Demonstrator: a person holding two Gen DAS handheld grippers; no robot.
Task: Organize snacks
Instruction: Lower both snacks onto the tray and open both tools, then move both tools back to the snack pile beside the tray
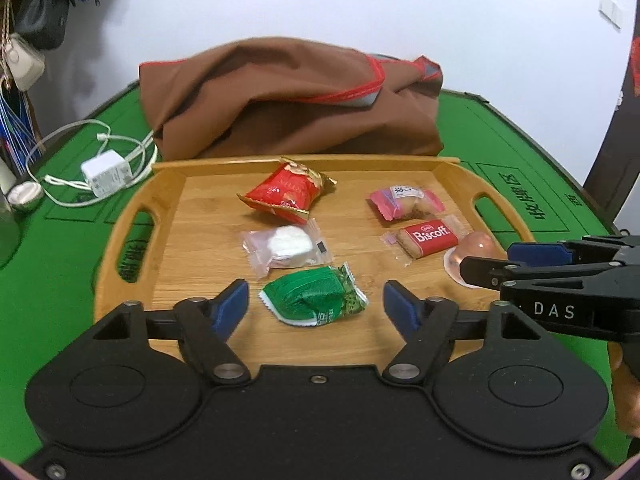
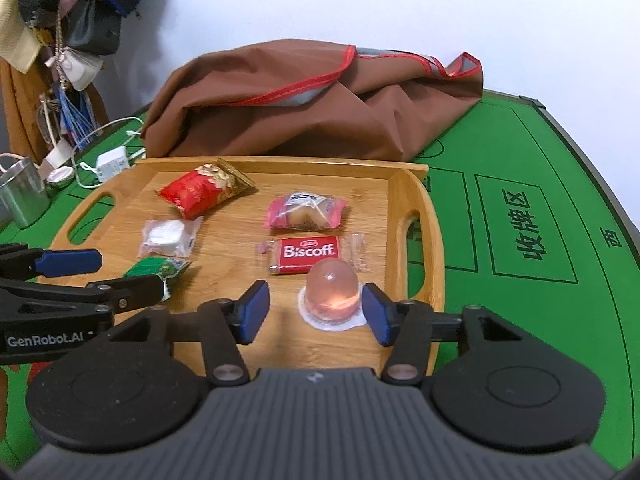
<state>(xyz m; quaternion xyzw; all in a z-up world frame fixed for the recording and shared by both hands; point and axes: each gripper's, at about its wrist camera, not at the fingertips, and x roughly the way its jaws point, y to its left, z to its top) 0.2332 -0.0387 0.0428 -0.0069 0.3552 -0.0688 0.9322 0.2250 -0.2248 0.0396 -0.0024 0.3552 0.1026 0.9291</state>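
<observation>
Six crinkly snacks (image 1: 313,299); wooden tray (image 1: 168,240).

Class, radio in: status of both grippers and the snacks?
Left gripper open, green packet between jaws. Right gripper open around jelly cup. Six snacks on tray. Nothing blocking.

snacks (image 1: 287,242): 6 | tray (image 1: 168,176): 1 | grippers (image 1: 316,306): 2 | charger (image 1: 106,173): 1

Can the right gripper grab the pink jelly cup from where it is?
Probably yes. The right gripper is open, and the jelly cup sits on the tray between its blue pads with nothing blocking it.
</observation>
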